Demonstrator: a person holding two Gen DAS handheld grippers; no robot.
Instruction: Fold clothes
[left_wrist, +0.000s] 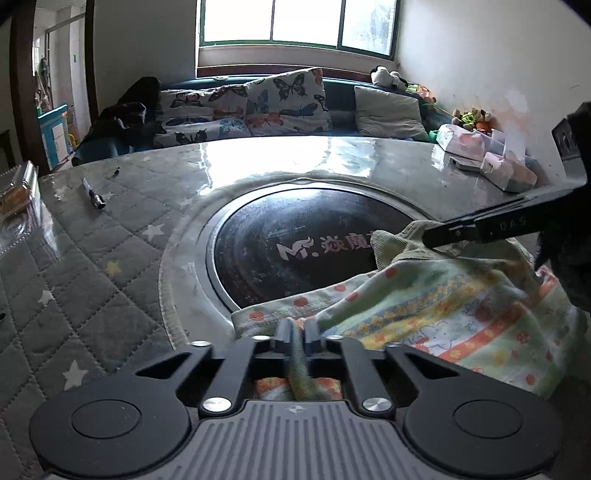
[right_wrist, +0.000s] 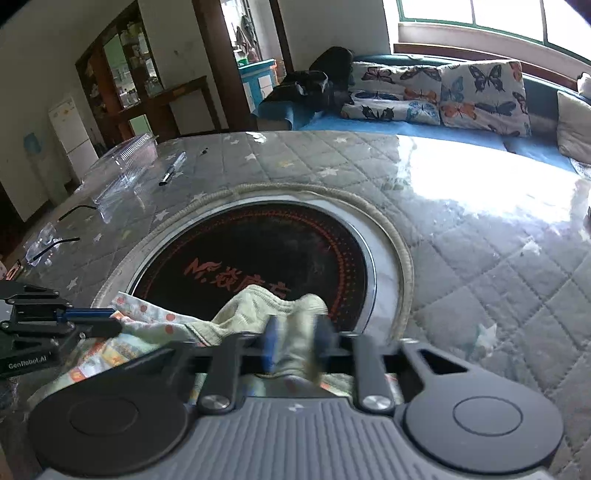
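Observation:
A small child's garment (left_wrist: 461, 302), pale green with orange and yellow printed bands, lies crumpled at the near edge of the table, partly over a round black hob plate (left_wrist: 288, 243). My left gripper (left_wrist: 297, 332) is shut on a green ribbed strip of it. In the right wrist view my right gripper (right_wrist: 295, 338), blurred, is shut on a bunched pale green ribbed edge of the garment (right_wrist: 236, 314). The right gripper (left_wrist: 434, 236) enters the left view from the right, on the cloth. The left gripper (right_wrist: 117, 321) shows at the left edge of the right view.
The table has a grey quilted star cover (right_wrist: 480, 258) under glossy clear plastic. On it lie a pen (left_wrist: 94, 194), a clear plastic box (right_wrist: 122, 170) at the far left, and tissue packs (left_wrist: 509, 173) at the far right. Behind stands a sofa with butterfly cushions (left_wrist: 284, 99).

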